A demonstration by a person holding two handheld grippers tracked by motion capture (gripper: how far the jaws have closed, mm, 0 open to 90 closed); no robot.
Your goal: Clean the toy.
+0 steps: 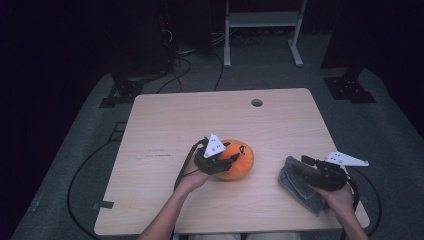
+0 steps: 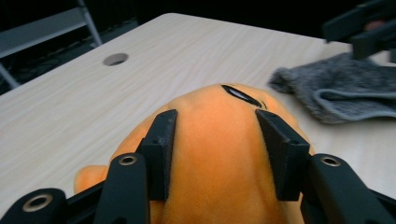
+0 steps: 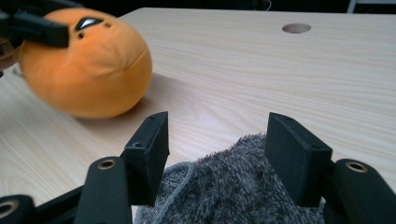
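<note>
The left tool point(image 2: 215, 140) is clamped on the orange plush toy point(image 2: 219, 154), its pads pressing into the toy's soft sides above the bench point(image 2: 187, 46). The right tool point(image 3: 217, 149) stands wide open, with the grey fluffy cloth point(image 3: 233, 186) lying loose between and below its pads, well to the side of the toy.

You're at a recording lab or test room, not a home. Your pale wooden bench point(image 1: 165, 120) has a round cable hole point(image 1: 256, 102) near its far edge and stands alone on a grey floor mat point(image 1: 65, 165). Black cables point(image 1: 80, 172) snake across that floor around you. Beyond the bench sits a white metal frame point(image 1: 262, 30) and dark stand feet point(image 1: 349, 87) bolted down on either side, with the rest of the room kept dark.
</note>
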